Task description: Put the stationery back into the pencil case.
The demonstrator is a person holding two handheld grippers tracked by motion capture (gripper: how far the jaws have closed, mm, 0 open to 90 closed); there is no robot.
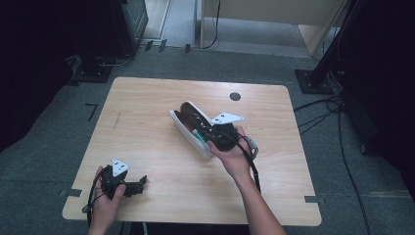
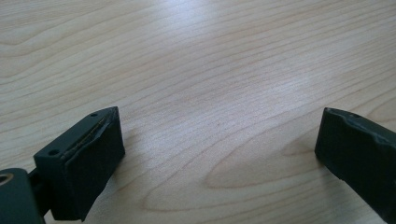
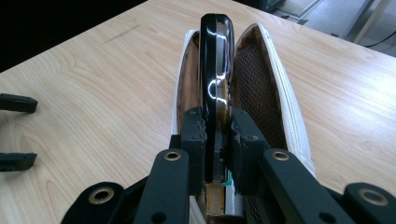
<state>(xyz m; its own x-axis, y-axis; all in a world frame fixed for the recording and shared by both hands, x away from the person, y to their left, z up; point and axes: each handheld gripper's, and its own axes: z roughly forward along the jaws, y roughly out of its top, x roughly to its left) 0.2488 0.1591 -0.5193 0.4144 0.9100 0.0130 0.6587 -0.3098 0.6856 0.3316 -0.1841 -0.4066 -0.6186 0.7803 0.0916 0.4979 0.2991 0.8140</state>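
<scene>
An open white case (image 1: pixel 182 122) with a brown lining lies slantwise at the middle of the wooden table (image 1: pixel 147 98). In the right gripper view a glossy black flat object (image 3: pixel 215 60) stands on edge between the case's two halves (image 3: pixel 275 93). My right gripper (image 3: pixel 217 135) is shut on the near end of that object, and from above it (image 1: pixel 215 137) sits at the case's near end. My left gripper (image 1: pixel 142 183) rests low at the table's front left, open with nothing between its fingers (image 2: pixel 215 149). Its two jaws also appear in the right gripper view (image 3: pixel 18 132).
A small dark round grommet (image 1: pixel 235 96) is set in the table near the far edge. Black stand bases (image 1: pixel 313 81) and cables (image 1: pixel 342 127) lie on the grey floor to the right. A dark cabinet (image 1: pixel 127 24) stands at the back left.
</scene>
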